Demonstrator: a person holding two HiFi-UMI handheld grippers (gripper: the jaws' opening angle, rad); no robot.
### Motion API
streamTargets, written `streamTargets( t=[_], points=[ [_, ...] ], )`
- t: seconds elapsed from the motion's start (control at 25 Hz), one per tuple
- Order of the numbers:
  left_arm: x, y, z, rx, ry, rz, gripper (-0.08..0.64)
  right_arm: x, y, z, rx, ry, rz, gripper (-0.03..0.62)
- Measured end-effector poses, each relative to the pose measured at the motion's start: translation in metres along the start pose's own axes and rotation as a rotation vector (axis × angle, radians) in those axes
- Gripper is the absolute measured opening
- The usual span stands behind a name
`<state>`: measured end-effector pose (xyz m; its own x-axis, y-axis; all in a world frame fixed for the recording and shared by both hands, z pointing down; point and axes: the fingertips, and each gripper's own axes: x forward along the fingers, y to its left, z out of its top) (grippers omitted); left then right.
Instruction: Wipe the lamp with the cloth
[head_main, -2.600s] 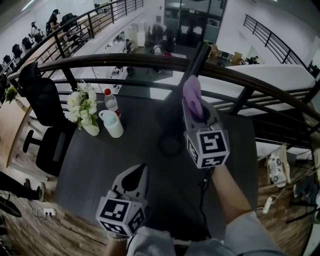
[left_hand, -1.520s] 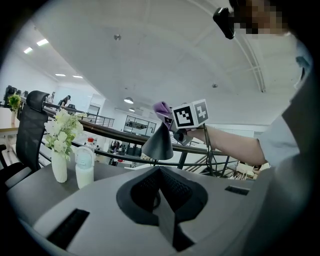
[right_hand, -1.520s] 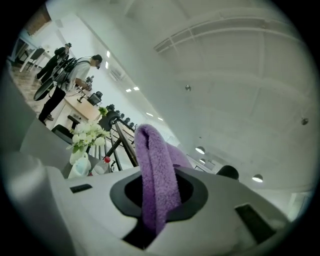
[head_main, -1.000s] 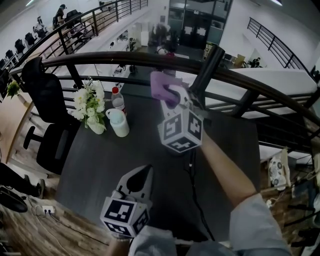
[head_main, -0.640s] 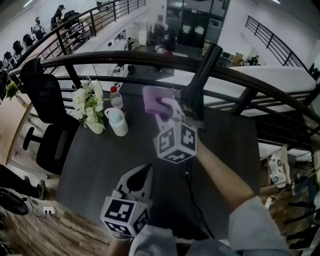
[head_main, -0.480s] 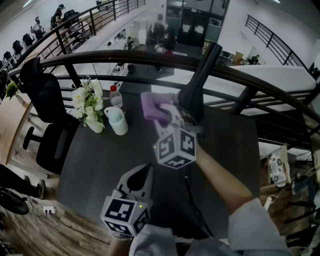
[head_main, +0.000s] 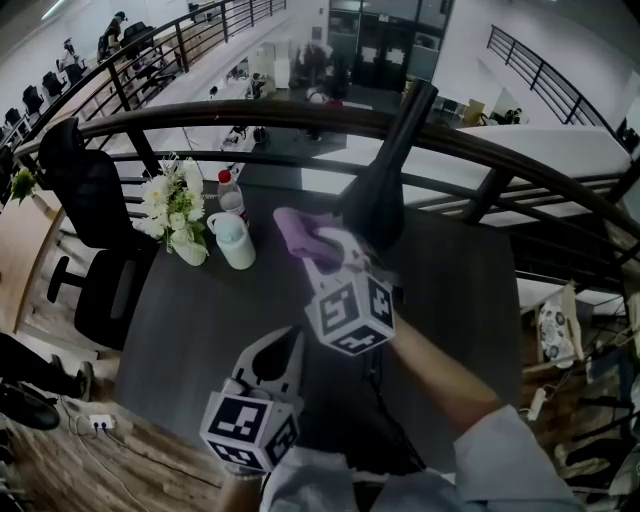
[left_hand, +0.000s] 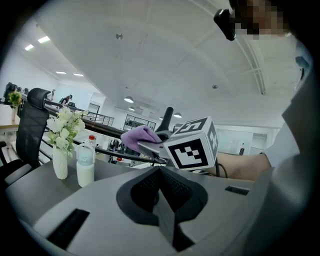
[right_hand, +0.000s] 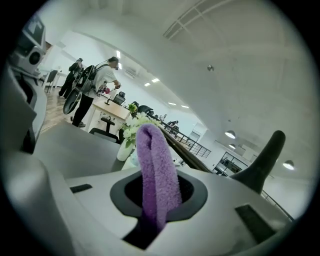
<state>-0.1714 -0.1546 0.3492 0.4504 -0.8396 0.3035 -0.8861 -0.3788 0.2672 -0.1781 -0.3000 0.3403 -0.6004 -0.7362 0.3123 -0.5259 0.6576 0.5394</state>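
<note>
Lamp (head_main: 383, 180), base hidden behind right tongs (head_main: 320, 243) clenched on purple cloth (head_main: 296, 226); left tongs (head_main: 288, 338) closed, empty.

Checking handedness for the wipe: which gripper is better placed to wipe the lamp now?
Right. The right gripper holds the purple cloth beside the lamp; the left gripper is shut and empty.

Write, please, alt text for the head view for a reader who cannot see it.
The right gripper holds a purple cloth close beside a black lamp on a dark table. The left gripper hangs shut and empty, nearer the person; flowers, a bottle and a cup stand at left.
</note>
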Motion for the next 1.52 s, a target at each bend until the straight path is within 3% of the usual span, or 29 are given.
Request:
streamTargets(
  t=[0.36,0.64,0.8,1.12,1.52],
  points=[
    [0.003,-0.004,0.003,0.021,-0.035,-0.005,0.012,-0.024,-0.064,0.0,0.147,-0.043,-0.187,0.051],
    [0.009,-0.012,0.001,0.031,-0.032,-0.024,0.012,-0.06,-0.12,-0.03,0.214,-0.041,-0.33,0.051],
    [0.011,-0.02,-0.001,0.023,0.016,-0.035,0.012,-0.077,-0.141,-0.045,0.245,-0.044,-0.384,0.051],
    [0.013,-0.02,-0.004,0.016,0.045,-0.025,0.012,-0.081,-0.172,-0.082,0.287,0.007,-0.468,0.051],
    [0.018,-0.009,-0.011,-0.001,0.076,-0.005,0.012,-0.051,-0.2,-0.123,0.27,0.109,-0.494,0.051]
  ],
)
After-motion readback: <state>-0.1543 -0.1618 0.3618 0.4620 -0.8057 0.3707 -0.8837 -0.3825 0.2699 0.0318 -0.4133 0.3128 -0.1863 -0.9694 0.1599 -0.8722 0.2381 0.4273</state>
